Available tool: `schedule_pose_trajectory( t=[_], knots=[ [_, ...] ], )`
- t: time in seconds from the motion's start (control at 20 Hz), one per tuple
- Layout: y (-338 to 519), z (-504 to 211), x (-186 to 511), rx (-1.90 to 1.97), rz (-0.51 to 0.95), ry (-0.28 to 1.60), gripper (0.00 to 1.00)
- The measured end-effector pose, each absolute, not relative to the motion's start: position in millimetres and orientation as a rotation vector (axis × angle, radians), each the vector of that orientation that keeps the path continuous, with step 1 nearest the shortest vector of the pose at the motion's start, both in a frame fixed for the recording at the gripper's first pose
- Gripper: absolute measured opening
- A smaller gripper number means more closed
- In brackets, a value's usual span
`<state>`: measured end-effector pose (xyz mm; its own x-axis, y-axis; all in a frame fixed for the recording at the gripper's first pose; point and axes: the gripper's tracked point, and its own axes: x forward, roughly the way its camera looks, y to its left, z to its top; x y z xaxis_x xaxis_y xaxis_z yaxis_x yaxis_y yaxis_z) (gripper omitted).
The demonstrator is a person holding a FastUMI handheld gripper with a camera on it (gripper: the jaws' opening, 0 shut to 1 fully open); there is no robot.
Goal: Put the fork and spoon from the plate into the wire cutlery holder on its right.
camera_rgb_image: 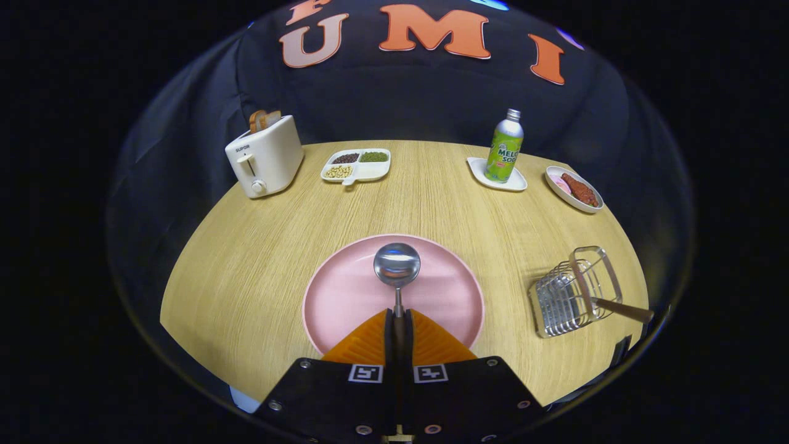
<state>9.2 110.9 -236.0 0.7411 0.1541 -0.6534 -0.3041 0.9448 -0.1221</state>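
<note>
Tool (pixel 399 320): low centre of the frame, pointing straight ahead toward the frame's middle.
Fingers (pixel 431 342): drawn almost together, a narrow dark slit between them; both press on the spoon (pixel 397 266) handle caught in that slit.
Fingertips: meet just below the frame's centre, forming a wedge that widens downward.
Tool body: flat plate across the bottom centre, one square marker at the base of each finger.
Tilt: level, symmetric left to right.
</note>
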Motion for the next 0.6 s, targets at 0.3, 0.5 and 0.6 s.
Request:
schedule_pose_trajectory(
  t=[0.3, 0.5, 0.6],
  knots=[
    [72, -193, 17, -0.231, 0.241, 0.725, 0.04],
    [41, -168, 23, -0.261, 0.22, 0.729, 0.04],
    [21, -158, 26, -0.291, 0.2, 0.734, 0.04]
  ],
)
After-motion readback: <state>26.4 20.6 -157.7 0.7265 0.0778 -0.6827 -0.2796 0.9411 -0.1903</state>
